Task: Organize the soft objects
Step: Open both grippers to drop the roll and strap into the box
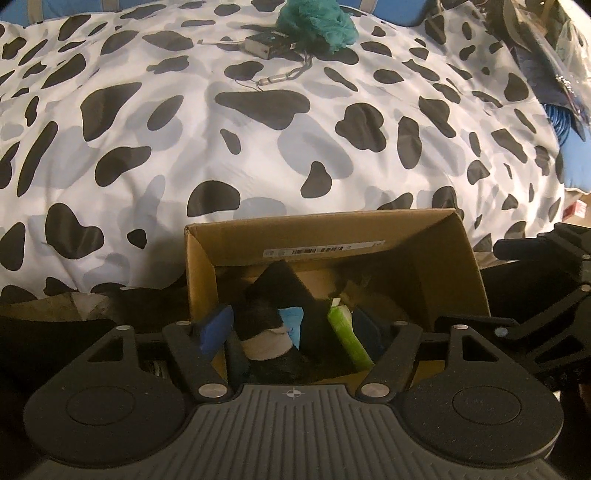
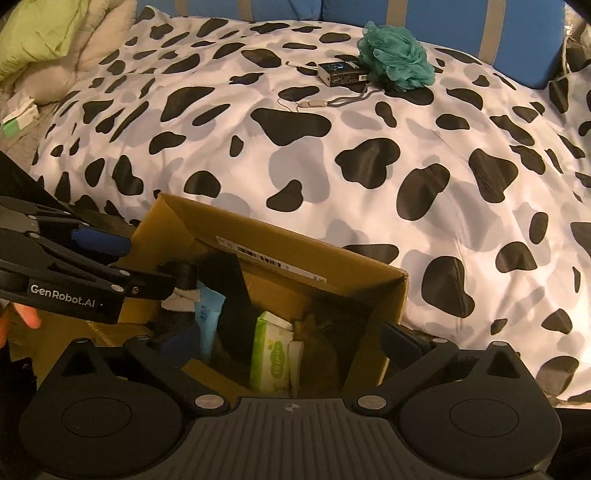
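Observation:
An open cardboard box (image 1: 424,254) (image 2: 391,295) stands at the near edge of the bed. Inside lie a black and white sock (image 1: 266,332) (image 2: 181,291), a black cloth (image 2: 232,295), a light blue item (image 1: 293,323) (image 2: 208,314), a green wipes pack (image 1: 345,332) (image 2: 271,350) and a brownish soft thing (image 2: 325,332). My left gripper (image 1: 291,328) (image 2: 173,280) is open over the box, its fingers (image 1: 216,328) either side of the sock. My right gripper (image 2: 291,339) is open, straddling the box. A teal bath pouf (image 1: 317,22) (image 2: 397,55) lies far back on the bed.
A cow-print duvet (image 1: 258,147) (image 2: 369,166) covers the bed. A small black box (image 1: 267,42) (image 2: 341,72) and a cord (image 2: 332,101) lie by the pouf. Green and beige pillows (image 2: 40,37) sit at the far left. Blue cable and bags (image 1: 561,110) lie at the right.

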